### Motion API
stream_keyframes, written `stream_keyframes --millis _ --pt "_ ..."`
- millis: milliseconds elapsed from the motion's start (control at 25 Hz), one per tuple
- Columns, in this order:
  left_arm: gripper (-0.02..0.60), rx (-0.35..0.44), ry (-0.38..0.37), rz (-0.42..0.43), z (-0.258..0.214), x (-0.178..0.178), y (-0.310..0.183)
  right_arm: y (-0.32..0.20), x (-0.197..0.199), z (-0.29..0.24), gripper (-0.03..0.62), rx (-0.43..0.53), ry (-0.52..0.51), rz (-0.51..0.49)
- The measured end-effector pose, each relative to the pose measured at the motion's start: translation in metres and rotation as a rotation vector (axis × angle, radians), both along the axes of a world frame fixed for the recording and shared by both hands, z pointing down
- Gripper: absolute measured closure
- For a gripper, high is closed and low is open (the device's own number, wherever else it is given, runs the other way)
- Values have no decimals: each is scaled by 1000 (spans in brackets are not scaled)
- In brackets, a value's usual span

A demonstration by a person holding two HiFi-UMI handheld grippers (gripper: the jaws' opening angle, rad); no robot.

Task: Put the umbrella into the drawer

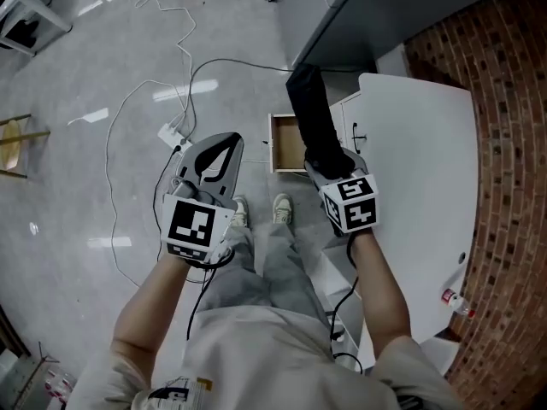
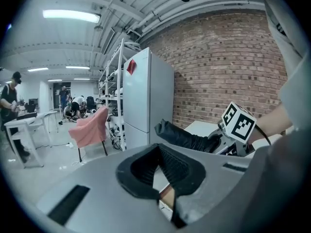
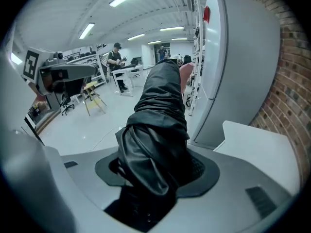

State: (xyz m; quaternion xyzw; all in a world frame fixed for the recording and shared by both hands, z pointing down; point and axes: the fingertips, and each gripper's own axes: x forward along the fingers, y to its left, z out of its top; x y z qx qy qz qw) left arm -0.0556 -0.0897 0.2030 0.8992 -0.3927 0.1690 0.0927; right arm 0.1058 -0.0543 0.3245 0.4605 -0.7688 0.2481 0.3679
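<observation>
Head view: left gripper (image 1: pixel 229 143), tips pressed together on nothing, hangs just left of the open drawer (image 1: pixel 288 148). The folded black umbrella (image 1: pixel 311 114) is pinched by its near end in the right gripper (image 1: pixel 330 167), its long axis running up-picture across the drawer's right edge. The right hand is nearer the drawer, forearm stretched forward, claw pitched downward.

umbrella (image 1: pixel 314 122): black cloth, creasing and shining faintly
drawer (image 1: pixel 289 146): inside looking like bare wood
floor (image 1: pixel 85 67): smooth, reflecting lights
wall (image 1: pixel 508 143): rough brick showing
</observation>
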Motion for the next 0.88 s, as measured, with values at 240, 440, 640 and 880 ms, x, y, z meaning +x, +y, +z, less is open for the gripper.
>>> stream_keyframes --millis 240,440,640,880 --pt "574 -71 -24 -34 82 19 -32 -29 21 106 341 -96 31 -20" --pt "574 -132 -26 -59 161 31 -56 -47 35 198 341 -164 62 -17" --pt "574 -206 -32 -51 243 42 -68 -50 48 287 341 -242 96 -19" --pt "574 -267 -58 -31 332 52 -73 -47 63 380 341 -322 152 -26"
